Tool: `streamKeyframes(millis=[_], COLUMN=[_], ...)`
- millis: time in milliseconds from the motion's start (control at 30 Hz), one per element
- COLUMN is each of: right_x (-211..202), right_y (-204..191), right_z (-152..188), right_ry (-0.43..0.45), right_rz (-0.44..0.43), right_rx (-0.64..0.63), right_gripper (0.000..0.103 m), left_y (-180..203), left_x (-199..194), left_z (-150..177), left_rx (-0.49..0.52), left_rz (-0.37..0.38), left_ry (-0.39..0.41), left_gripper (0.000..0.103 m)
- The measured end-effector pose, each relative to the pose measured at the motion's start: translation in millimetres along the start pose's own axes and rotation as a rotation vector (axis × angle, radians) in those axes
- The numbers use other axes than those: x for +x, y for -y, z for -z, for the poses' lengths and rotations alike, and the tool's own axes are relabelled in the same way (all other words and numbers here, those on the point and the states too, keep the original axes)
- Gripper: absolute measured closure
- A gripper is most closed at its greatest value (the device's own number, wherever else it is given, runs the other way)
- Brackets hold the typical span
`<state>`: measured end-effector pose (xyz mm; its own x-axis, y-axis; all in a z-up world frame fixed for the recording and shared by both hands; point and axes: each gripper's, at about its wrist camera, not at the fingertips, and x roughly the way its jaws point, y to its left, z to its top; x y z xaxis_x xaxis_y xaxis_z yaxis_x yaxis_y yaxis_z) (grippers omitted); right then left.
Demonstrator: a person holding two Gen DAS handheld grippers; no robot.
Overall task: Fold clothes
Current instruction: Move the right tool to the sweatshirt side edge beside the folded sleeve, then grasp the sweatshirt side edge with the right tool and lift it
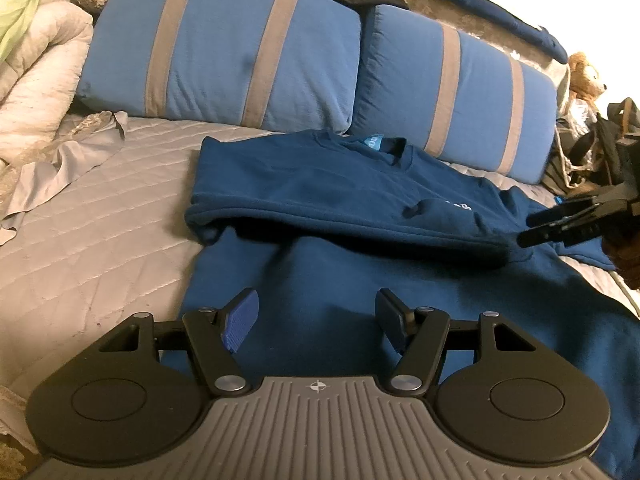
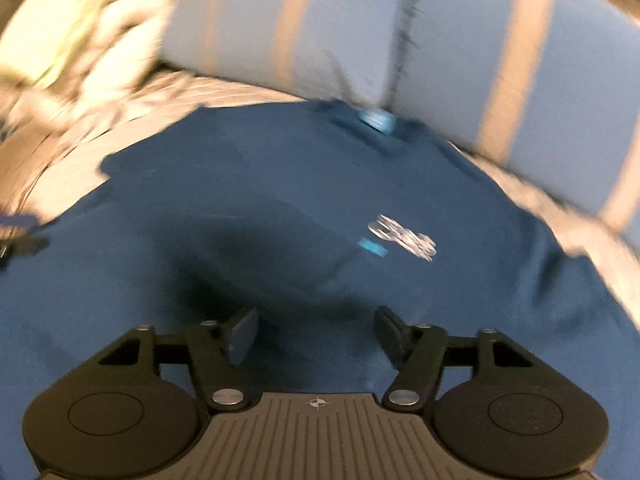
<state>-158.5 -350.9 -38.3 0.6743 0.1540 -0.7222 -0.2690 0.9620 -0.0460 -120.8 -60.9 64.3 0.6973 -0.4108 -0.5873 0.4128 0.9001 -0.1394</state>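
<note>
Navy shirt, half-folded on bed

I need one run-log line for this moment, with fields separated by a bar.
stage: fold in progress | item: dark blue cotton T-shirt partly folded on grey quilted bed cover | left gripper: open, empty | right gripper: open, empty

Two blue pillows with grey stripes lean along the bed's far edge. A rumpled pale quilt fills its left corner.
</note>
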Motion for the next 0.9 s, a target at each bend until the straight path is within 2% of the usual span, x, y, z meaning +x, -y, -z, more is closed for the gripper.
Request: streamKeyframes(millis=[233,300,433,467,567,600,667,833,900], right_x=[23,30,43,45,51,52,52,42,34], right_y=[-31,-37,-49,-52,-59,-60,-61,-61,-58], right_z=[-8,-9,-9,-8,-7,-8,-10,-21,-30], right_ry=[-0.019,-0.04,-0.082,-0.087,-0.099,-0.1,-0.092,-0.043,-0.009], right_rz=[-0.017,-0.026,-0.04,-0.03,0.007,0.021,0.042,0.116,0.144], right_rx=[-0.268,-0.319,-0.411,-0.435,-0.495,-0.494,-0.488,-0.516,-0.513], right_gripper=[0.036,0.047,0.053,0.058,0.087,0.092,0.094,0.094,0.094], left_y=[-1,-2,-3,-4,-5,-6,-8,-39,-51], left_x=[0,0,0,0,-1,-3,-3,-11,-8], left_z=[0,0,0,0,0,0,-2,-20,-34], left_rx=[-0.007,-0.011,-0.021,-0.025,-0.039,-0.048,-0.067,-0.176,-0.156], left_rz=[0.0,0.001,0.006,0.005,-0.013,-0.038,-0.069,-0.066,-0.093], left_ry=[0.001,0.001,0.001,0.001,0.005,0.009,-0.007,-0.018,-0.02], left_gripper=[0.039,0.039,0.039,0.039,0.039,0.039,0.039,0.039,0.038])
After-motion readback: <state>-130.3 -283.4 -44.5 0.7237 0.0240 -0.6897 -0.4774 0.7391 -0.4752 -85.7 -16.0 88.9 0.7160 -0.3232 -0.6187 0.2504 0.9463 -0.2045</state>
